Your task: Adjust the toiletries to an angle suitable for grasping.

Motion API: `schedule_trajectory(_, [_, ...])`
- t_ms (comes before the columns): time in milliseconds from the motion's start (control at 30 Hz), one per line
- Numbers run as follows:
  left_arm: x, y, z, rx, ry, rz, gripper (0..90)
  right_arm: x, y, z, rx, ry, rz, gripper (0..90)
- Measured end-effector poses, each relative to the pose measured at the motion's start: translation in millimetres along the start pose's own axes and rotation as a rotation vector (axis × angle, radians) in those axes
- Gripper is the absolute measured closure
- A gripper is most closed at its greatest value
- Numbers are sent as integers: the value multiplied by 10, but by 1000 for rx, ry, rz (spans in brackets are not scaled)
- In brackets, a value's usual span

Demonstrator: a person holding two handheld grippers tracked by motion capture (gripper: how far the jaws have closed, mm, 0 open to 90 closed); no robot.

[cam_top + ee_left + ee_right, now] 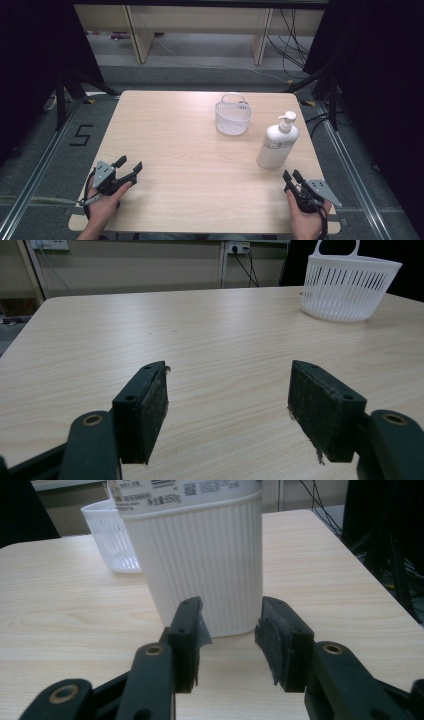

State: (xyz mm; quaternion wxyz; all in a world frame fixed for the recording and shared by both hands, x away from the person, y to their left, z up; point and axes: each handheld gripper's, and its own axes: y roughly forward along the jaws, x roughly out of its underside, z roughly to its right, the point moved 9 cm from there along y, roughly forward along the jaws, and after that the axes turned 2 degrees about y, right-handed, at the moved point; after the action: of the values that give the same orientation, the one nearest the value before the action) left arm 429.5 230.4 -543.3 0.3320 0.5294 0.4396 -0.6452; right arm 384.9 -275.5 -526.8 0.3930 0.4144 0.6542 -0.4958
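A white pump bottle (276,145) stands upright at the right of the wooden table (190,165). Behind it and to its left sits an empty white slotted basket (232,122). My right gripper (291,174) rests near the front right corner, just short of the bottle. In the right gripper view the ribbed bottle (200,555) stands close ahead of my right gripper (231,615), whose jaws are apart with nothing between them. My left gripper (129,163) lies at the front left, open wide and empty. From the left gripper view (227,385) the basket (350,290) is far off to the right.
The table's right edge runs close beside the bottle and my right hand. Dark curtains flank both sides, and cables trail on the floor beyond the far edge. Wooden furniture legs stand at the back. Bare tabletop lies between the two grippers.
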Motion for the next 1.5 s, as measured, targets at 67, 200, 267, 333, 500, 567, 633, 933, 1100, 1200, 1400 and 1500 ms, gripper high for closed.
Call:
schedule_trajectory(67, [1,-1,4,0,2,-2,318,-8,-4,-31,-11,3,4,584])
schedule_trajectory(200, [1,-3,5,2,2,-2,318,-68,-19,-60,-1,-46,31,535])
schedule_trajectory(267, [1,-3,3,1,2,-2,318,-92,-15,-98,-4,-40,51,517])
schedule_trajectory(333, [1,-3,2,1,1,0,318,-116,-24,-137,-23,-36,60,523])
schedule_trajectory(500, [1,-4,2,-1,1,-1,318,-198,-68,-241,-34,-92,73,725])
schedule_trajectory(567, [2,-4,3,-2,2,-2,318,-241,-79,-289,-34,-98,72,807])
schedule_trajectory(633, [2,-5,2,-2,2,-3,319,-314,-71,-294,-32,-116,85,851])
schedule_trajectory(933, [2,-7,-2,-4,-1,-1,319,-721,-63,-356,-12,-147,147,797])
schedule_trajectory(1100, [2,-7,-2,-3,-3,0,318,-914,-41,-409,-18,-127,180,738])
schedule_trajectory(1200, [2,-5,-2,-3,-1,-1,318,-1017,-18,-416,-16,-131,195,694])
schedule_trajectory(1400, [2,-8,2,-4,1,-1,318,-1196,30,-455,-21,-137,211,570])
schedule_trajectory(1500, [3,-7,3,-4,3,-2,317,-1257,60,-469,-18,-125,211,534])
